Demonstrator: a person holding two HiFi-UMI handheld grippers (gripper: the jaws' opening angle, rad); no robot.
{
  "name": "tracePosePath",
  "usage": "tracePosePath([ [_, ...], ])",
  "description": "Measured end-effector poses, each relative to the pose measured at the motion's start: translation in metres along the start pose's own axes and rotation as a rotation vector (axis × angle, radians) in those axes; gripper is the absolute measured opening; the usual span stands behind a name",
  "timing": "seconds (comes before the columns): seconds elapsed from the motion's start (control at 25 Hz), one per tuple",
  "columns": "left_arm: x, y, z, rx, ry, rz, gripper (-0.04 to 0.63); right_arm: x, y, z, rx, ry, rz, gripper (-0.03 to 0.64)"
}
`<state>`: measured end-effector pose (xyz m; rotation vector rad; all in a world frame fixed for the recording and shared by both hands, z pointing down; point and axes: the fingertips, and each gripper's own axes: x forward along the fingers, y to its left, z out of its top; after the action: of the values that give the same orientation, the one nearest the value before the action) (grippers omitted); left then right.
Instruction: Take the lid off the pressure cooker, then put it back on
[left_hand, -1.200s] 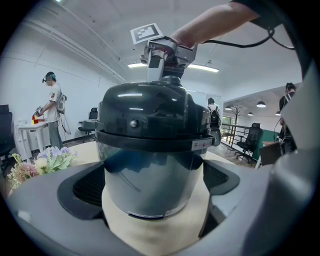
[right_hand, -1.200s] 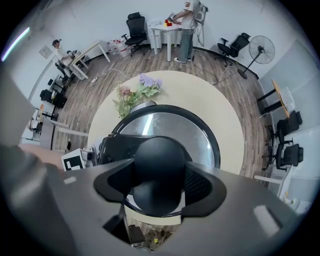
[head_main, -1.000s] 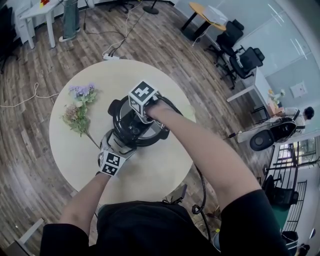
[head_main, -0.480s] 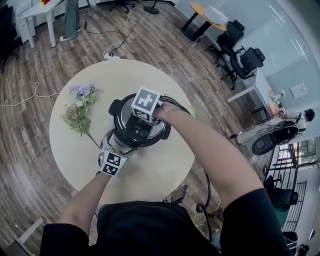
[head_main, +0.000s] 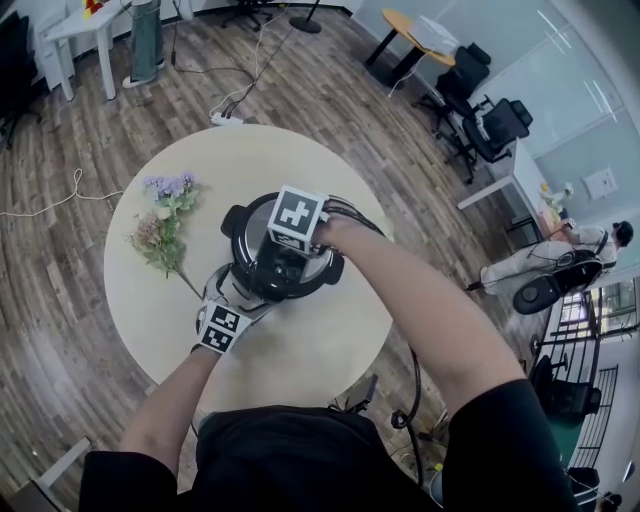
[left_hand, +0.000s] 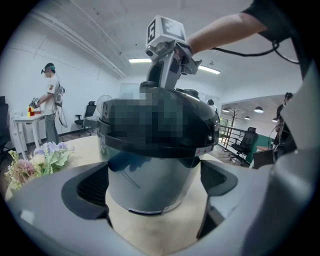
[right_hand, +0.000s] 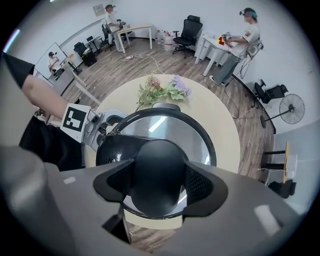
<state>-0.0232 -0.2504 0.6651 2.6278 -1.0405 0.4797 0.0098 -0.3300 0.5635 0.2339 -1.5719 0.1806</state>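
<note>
At the middle of the round table (head_main: 300, 350), the pressure cooker (left_hand: 150, 165) stands between the jaws of your left gripper (left_hand: 155, 186), which clamp its steel body from the side. Your right gripper (right_hand: 159, 186) points straight down on the lid (right_hand: 185, 135), jaws clamped on its black knob (right_hand: 157, 165). The pale table stands on a wooden floor (head_main: 60, 300), with office chairs (head_main: 490, 125) well apart and flowers (head_main: 160, 225) lying near the pot. The lid is shiny with a black rim and sits on the pot.
</note>
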Motion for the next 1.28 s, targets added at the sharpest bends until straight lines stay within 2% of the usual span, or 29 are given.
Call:
tracePosePath([
  [0.12, -0.017, 0.008, 0.005, 0.027, 0.040, -0.035, 0.478, -0.005, 0.000, -0.009, 0.112, -0.070, 0.057, 0.305],
  [0.2, -0.033, 0.015, 0.010, 0.042, 0.039, -0.037, 0.429, -0.015, -0.002, -0.019, 0.192, -0.132, 0.095, 0.307],
  [0.32, -0.058, 0.022, 0.019, 0.035, 0.021, -0.023, 0.374, -0.034, -0.006, -0.044, 0.287, -0.241, 0.098, 0.306],
  [0.48, -0.086, 0.025, 0.036, 0.012, -0.009, 0.008, 0.347, -0.047, 0.008, -0.088, 0.411, -0.363, 0.088, 0.305],
  [0.6, -0.105, 0.023, 0.054, -0.018, -0.050, 0.040, 0.316, -0.045, 0.032, -0.107, 0.520, -0.492, 0.061, 0.284],
  [0.76, -0.123, 0.017, 0.085, -0.038, -0.140, 0.092, 0.252, -0.048, 0.061, -0.121, 0.684, -0.735, -0.042, 0.172],
  [0.96, -0.135, 0.013, 0.145, 0.018, -0.275, 0.162, 0.093, -0.078, 0.064, -0.128, 0.818, -0.984, -0.290, 0.045],
  [1.04, -0.139, 0.013, 0.171, 0.059, -0.327, 0.196, 0.013, -0.097, 0.061, -0.128, 0.833, -1.073, -0.377, 0.040],
  [1.28, -0.143, 0.005, 0.230, 0.165, -0.432, 0.253, 0.000, -0.156, 0.048, -0.143, 0.836, -1.287, -0.606, 0.020],
])
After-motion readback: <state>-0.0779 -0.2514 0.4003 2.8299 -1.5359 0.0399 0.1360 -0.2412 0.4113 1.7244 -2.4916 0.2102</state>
